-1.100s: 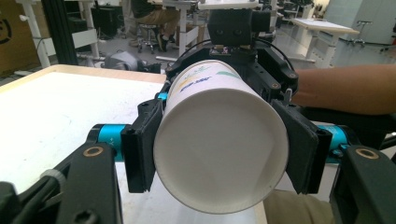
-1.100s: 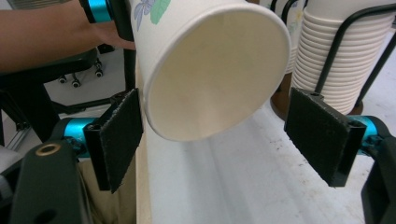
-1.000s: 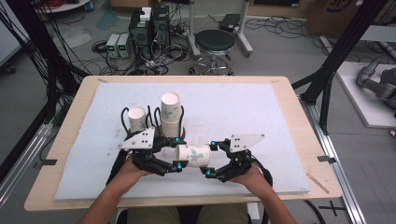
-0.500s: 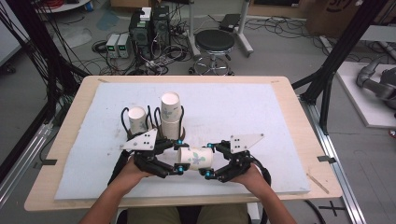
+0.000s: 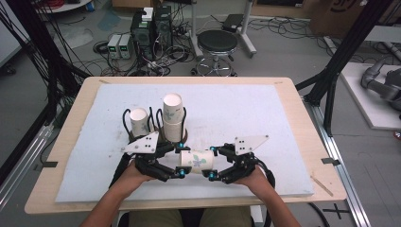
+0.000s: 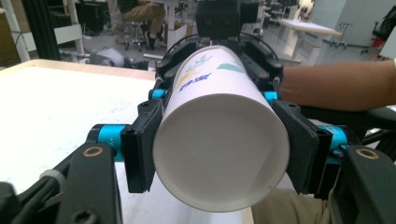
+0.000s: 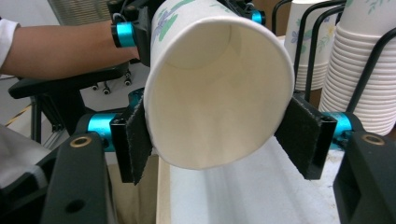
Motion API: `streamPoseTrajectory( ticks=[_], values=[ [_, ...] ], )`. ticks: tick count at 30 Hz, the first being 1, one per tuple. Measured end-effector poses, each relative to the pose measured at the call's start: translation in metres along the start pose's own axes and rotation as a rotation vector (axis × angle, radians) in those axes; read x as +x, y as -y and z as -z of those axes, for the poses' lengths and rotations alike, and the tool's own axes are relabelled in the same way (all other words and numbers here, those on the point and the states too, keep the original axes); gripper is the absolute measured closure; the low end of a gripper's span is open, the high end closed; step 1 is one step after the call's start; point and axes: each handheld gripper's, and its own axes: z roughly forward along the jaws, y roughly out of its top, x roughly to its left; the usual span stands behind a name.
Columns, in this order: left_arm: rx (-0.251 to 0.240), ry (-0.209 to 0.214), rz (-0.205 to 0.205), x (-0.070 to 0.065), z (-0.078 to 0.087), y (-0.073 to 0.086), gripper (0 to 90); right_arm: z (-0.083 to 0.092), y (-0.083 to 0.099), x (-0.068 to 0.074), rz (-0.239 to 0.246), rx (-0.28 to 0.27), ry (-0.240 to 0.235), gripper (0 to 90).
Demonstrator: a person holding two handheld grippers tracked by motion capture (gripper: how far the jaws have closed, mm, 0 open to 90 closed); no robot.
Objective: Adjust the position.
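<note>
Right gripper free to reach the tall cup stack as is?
Probably not. The right gripper is shut on the sideways cup, which the left gripper grips at the other end. The tall cup stack stands just behind, with the left gripper and cup partly between.

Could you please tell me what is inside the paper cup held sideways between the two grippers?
In the right gripper view the paper cup opens toward the camera: bare white walls and bottom, with nothing in it. The lower inner wall near the rim is hidden by the rim itself.
</note>
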Motion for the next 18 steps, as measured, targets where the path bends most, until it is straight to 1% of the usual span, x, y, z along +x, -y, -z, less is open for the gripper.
streamPoseTrajectory(
  ticks=[2,5,7,10,11,12,13,15,16,17,18],
  values=[
    [0.002,0.004,0.004,-0.0005,-0.0001,0.0008,36.0,0.0002,-0.0003,0.0,0.006,0.004,-0.006,34.1],
    [0.014,-0.004,0.005,-0.0012,-0.001,0.0014,34.1,0.0002,-0.0003,-0.0001,0.002,0.004,-0.009,34.1],
    [0.024,-0.018,0.018,-0.0017,-0.0019,0.0013,27.3,0.0003,-0.0005,-0.0001,0.0,0.008,-0.011,34.1],
    [0.05,-0.058,0.034,-0.0018,-0.0013,0.0002,15.6,0.0009,-0.0009,-0.0003,0.0,0.019,-0.012,34.0],
    [0.055,-0.063,0.044,-0.0019,-0.0005,-0.0003,14.8,0.0014,-0.0011,-0.0006,0.001,0.022,-0.008,33.9],
    [0.061,-0.072,0.043,-0.0016,0.0004,-0.001,14.8,0.0022,-0.0014,-0.0009,-0.001,0.026,-0.007,33.9],
    [0.067,-0.081,0.045,-0.0017,0.0017,-0.0018,14.8,0.0032,-0.002,-0.0012,-0.001,0.034,0.006,33.9],
    [0.081,-0.085,0.038,-0.0013,0.0042,-0.004,14.8,0.0047,-0.0036,-0.0017,0.007,0.06,0.024,33.8],
    [0.095,-0.094,0.03,-0.0012,0.0051,-0.0053,14.8,0.0056,-0.0055,-0.0025,0.006,0.081,0.036,33.8],
    [0.109,-0.101,0.029,-0.0014,0.0055,-0.0067,14.8,0.0056,-0.0055,-0.0025,0.006,0.081,0.036,33.8],
    [0.118,-0.103,0.027,-0.0011,0.006,-0.0079,14.8,0.0059,-0.0065,-0.0027,0.006,0.093,0.037,33.8]
  ],
)
